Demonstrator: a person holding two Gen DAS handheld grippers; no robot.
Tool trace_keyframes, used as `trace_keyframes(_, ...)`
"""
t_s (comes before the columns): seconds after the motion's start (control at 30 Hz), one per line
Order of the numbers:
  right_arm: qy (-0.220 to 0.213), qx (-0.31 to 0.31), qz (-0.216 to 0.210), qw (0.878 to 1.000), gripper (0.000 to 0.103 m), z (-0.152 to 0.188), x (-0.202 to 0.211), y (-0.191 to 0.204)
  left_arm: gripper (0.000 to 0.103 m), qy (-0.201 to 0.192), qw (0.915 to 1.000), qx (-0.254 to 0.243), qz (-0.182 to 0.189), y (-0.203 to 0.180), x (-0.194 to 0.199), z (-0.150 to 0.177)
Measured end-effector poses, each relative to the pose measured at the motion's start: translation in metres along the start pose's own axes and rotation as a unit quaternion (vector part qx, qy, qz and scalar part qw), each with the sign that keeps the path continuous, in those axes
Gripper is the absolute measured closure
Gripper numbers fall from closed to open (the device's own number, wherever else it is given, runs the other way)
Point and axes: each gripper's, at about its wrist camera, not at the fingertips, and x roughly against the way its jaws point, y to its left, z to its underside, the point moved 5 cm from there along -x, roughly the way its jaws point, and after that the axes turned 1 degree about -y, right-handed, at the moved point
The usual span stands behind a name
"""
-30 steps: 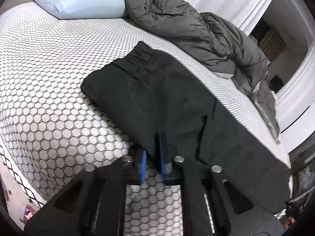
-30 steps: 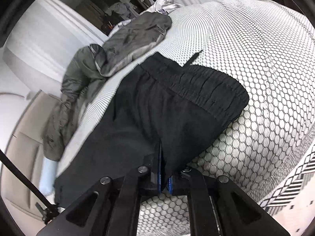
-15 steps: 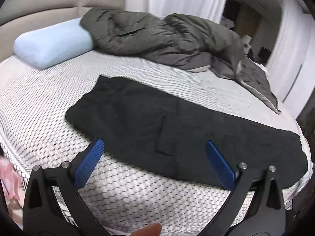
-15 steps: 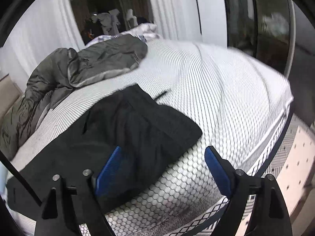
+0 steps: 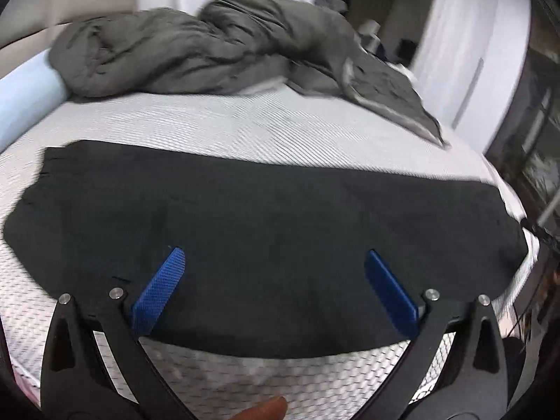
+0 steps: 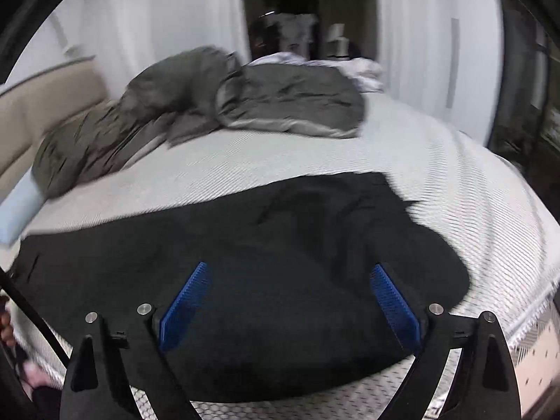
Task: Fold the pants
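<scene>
Black pants lie flat in a long strip across the near part of the bed, folded lengthwise. My left gripper is open and empty, hovering above the pants' near edge. In the right wrist view the pants show with the waistband end at the right. My right gripper is open and empty above them. Both views are motion-blurred.
A crumpled grey duvet lies along the far side of the bed, also in the right wrist view. A light blue pillow sits at far left by the beige headboard. White curtains hang behind. The mattress edge is close below my grippers.
One second ago both grippers were shut on the pants' edge. They opened, let go and pulled back. The views have since swung to face across the bed.
</scene>
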Motion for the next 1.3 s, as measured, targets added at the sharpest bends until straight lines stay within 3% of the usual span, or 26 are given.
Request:
trace_keyframes(0.17,0.047,0.058,-0.017,0.997,0.008,0.019,-0.034,0.018,0.001,0.051,0.9978,-0.035,-0.025,-0.024,-0.034,0.027)
trace_keyframes(0.37,0.098,0.099,0.067,0.988,0.008,0.055,-0.056,-0.011,0.001,0.033,0.9968,-0.048,-0.056,-0.03,-0.041,0.044)
trace_keyframes(0.53,0.09,0.037,0.118,0.988,0.007,0.057,-0.045,-0.056,0.001,0.022,0.9966,-0.053,-0.06,-0.024,-0.04,0.046)
trace_keyframes(0.6,0.069,0.027,0.108,0.991,0.007,0.051,-0.034,-0.049,0.001,0.018,0.9967,-0.052,-0.059,-0.024,-0.037,0.043)
trace_keyframes(0.73,0.045,0.062,0.04,0.996,0.007,0.04,-0.027,0.005,0.001,0.014,0.9979,-0.06,-0.02,-0.042,-0.026,0.041)
trace_keyframes(0.83,0.056,0.108,-0.008,0.993,0.007,0.043,-0.037,0.053,0.001,0.012,0.9958,-0.09,0.003,-0.068,-0.026,0.042)
trace_keyframes(0.9,0.069,0.145,-0.025,0.987,0.007,0.052,-0.051,0.079,0.001,0.031,0.994,-0.105,0.008,-0.081,-0.037,0.049)
trace_keyframes(1.0,0.094,0.156,-0.026,0.983,0.007,0.064,-0.072,0.084,0.001,0.032,0.9927,-0.116,0.002,-0.083,-0.041,0.059)
trace_keyframes(1.1,0.095,0.131,-0.025,0.986,0.005,0.07,-0.078,0.064,0.001,0.03,0.9926,-0.118,-0.001,-0.078,-0.036,0.063)
trace_keyframes(1.3,0.089,0.083,0.048,0.991,0.005,0.071,-0.078,-0.013,0.001,0.028,0.9921,-0.119,-0.027,-0.051,-0.019,0.07)
